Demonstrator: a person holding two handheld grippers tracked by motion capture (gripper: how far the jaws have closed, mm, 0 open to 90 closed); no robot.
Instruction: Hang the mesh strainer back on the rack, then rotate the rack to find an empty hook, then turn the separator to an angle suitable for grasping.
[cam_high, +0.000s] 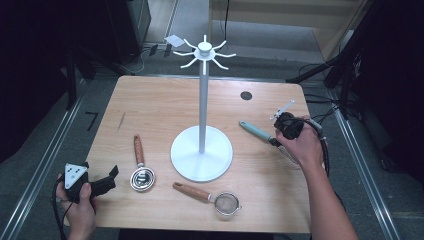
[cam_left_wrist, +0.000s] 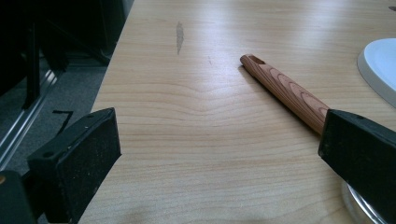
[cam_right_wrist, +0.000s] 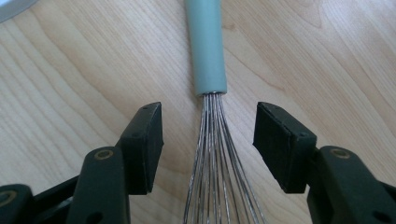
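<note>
The right gripper (cam_right_wrist: 208, 140) has its jaws apart, not pressing, straddling the wires of a whisk (cam_right_wrist: 208, 51) lying flat; the green handle extends just beyond the jaw tips. Closing here may squash the springy wires and let them slip. The left gripper (cam_left_wrist: 219, 158) rests with jaws wide apart, a wooden-handled ladle (cam_left_wrist: 285, 93) just ahead. The white hook stand (cam_high: 202, 150) stands between the grippers; a strainer (cam_high: 210, 196) lies near.

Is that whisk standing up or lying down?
Lying down. The whisk lies flat on the table, its wires between the right tool's open jaws.
</note>
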